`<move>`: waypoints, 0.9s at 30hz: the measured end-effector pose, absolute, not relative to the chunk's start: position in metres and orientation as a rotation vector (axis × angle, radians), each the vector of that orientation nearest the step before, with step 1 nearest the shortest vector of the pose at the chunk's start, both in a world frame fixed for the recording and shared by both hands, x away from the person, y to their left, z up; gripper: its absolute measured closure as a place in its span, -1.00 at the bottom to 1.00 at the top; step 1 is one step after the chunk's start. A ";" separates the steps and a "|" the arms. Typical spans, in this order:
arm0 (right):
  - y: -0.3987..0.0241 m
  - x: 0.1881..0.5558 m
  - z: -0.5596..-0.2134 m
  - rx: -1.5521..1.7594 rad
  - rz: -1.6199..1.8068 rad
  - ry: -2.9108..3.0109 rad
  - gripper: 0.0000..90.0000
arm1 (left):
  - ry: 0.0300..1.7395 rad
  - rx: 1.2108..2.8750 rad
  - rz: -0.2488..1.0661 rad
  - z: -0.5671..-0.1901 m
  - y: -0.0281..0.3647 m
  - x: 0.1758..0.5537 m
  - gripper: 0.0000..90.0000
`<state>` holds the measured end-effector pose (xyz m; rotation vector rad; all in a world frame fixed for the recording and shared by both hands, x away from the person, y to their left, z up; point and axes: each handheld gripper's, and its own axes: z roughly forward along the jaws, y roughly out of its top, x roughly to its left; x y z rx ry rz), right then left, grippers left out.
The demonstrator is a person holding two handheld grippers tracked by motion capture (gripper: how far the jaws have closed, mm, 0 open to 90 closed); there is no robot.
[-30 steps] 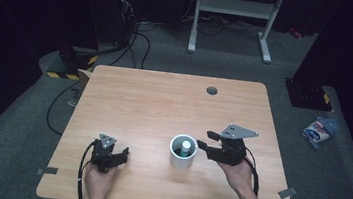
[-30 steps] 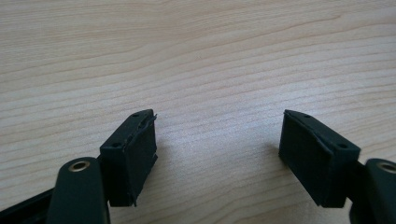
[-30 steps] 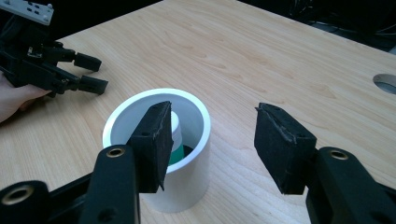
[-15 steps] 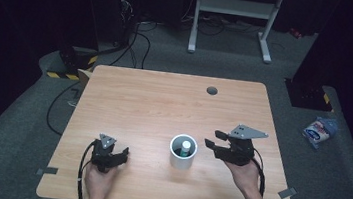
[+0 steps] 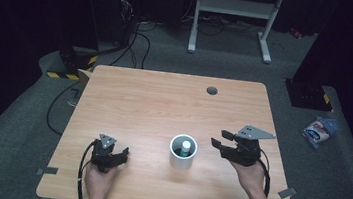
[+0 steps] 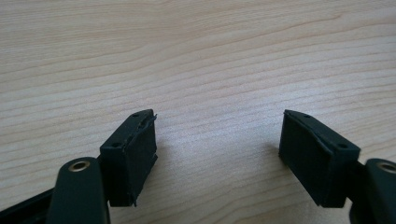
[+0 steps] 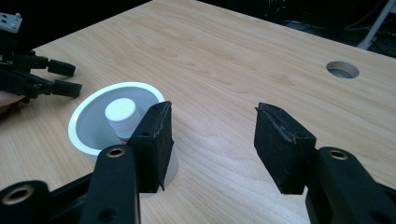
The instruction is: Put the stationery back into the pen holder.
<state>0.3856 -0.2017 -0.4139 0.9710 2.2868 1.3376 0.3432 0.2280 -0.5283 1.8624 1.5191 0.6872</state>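
Note:
A white cup (image 5: 182,153) stands on the wooden table (image 5: 164,103) near its front edge, with a small white-capped bottle (image 5: 186,147) upright inside it. My right gripper (image 5: 218,138) hovers to the right of the cup, jaws pointing left toward it, open and empty. In the right gripper view the cup (image 7: 88,116) and bottle (image 7: 121,114) sit just left of my right gripper (image 7: 212,126), beside its left jaw. My left gripper (image 5: 124,153) rests low at the front left, open. In the left gripper view bare wood lies between the jaws of my left gripper (image 6: 217,140).
A round cable hole (image 5: 211,90) sits in the table's far right part. On the floor lie a blue-and-white packet (image 5: 319,131) at the right, cables at the left, and a metal stand (image 5: 235,10) beyond the table.
My right gripper has drawn to the right, away from the cup, with its jaws at the same width. The left gripper, cup and bottle have stayed put.

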 end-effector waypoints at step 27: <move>-0.236 0.381 -0.427 1.088 1.312 2.225 0.03 | 1.520 1.860 0.688 -0.528 0.228 0.343 -0.39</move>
